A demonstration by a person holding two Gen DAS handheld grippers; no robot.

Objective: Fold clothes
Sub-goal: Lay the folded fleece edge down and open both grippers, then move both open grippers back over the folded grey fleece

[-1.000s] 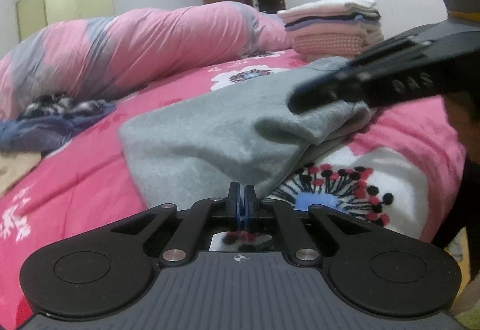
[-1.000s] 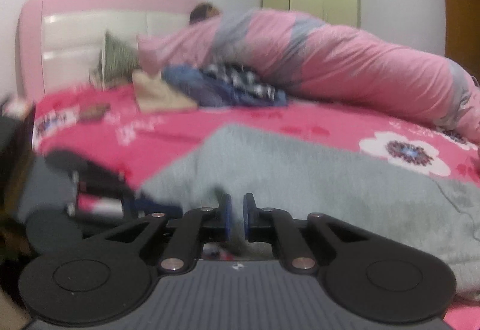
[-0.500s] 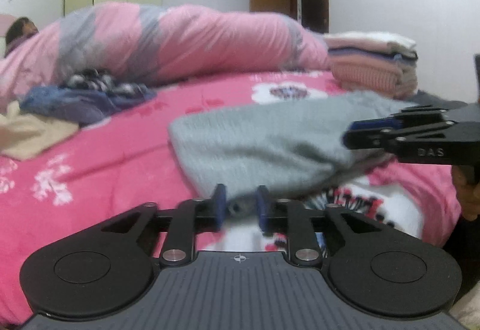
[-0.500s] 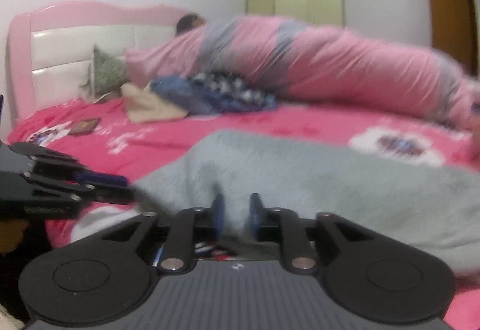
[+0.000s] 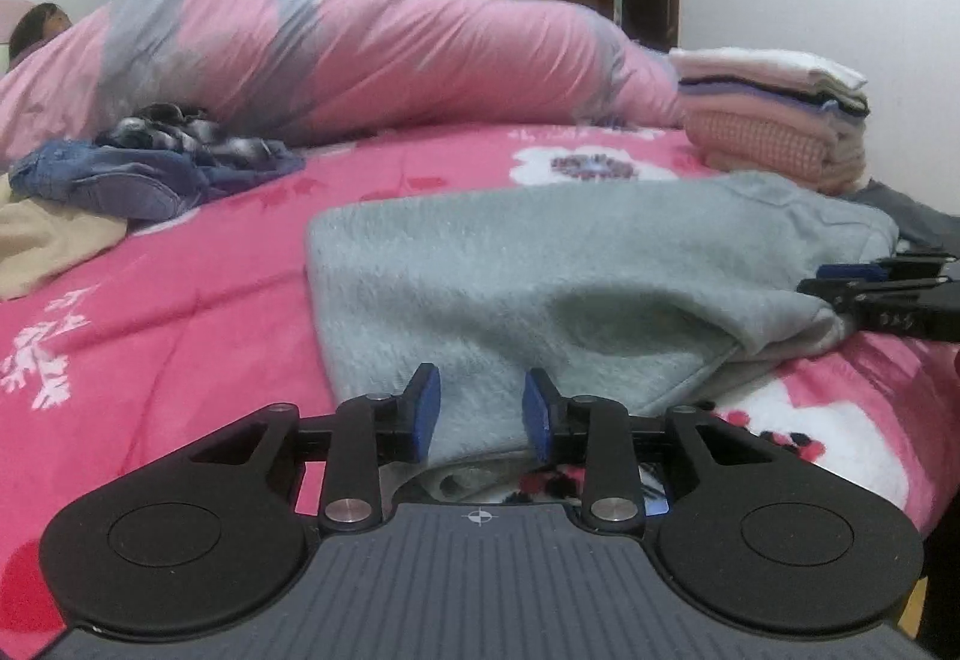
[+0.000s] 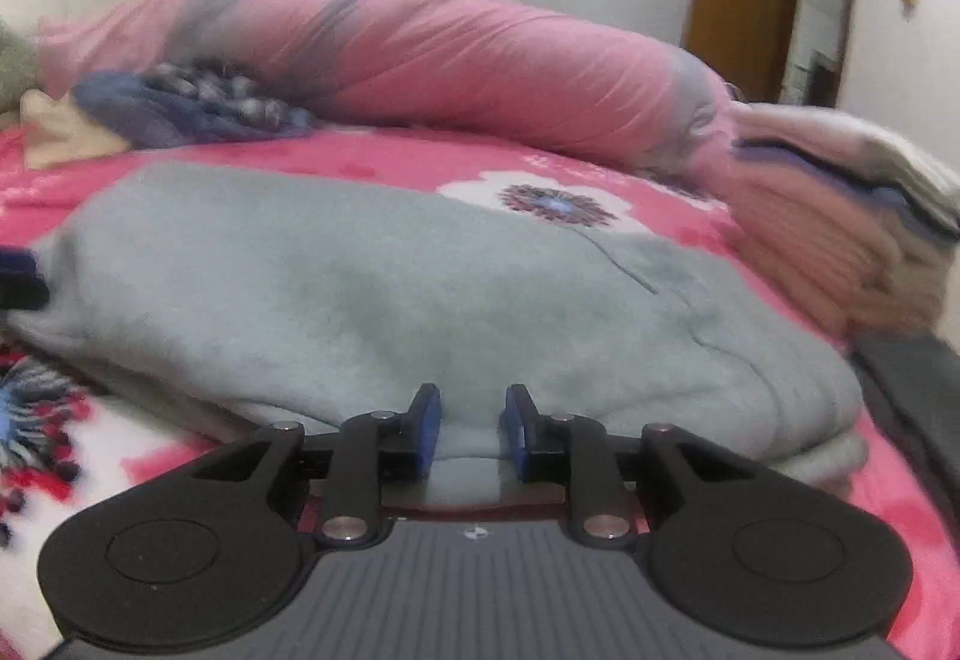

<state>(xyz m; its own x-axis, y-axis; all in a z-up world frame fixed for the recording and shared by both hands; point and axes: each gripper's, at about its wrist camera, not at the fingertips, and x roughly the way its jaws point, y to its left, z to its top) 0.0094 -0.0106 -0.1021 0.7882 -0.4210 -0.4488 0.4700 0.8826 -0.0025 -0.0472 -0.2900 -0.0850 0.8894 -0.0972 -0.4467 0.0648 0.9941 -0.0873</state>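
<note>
Both fingers, left (image 5: 480, 408) and right (image 6: 471, 429), just parted off the soft, limp grey fleece garment (image 5: 540, 276) (light); regrip its near hem.

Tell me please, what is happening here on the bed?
A person is folding clothes with a hand-held gripper in each hand. A grey fleece garment lies folded on the pink bedspread. The left hand-held gripper and the right hand-held gripper sit at its near edge, jaws apart, the left just opened. A stack of folded clothes waits behind; unfolded clothes lie to the left.
</note>
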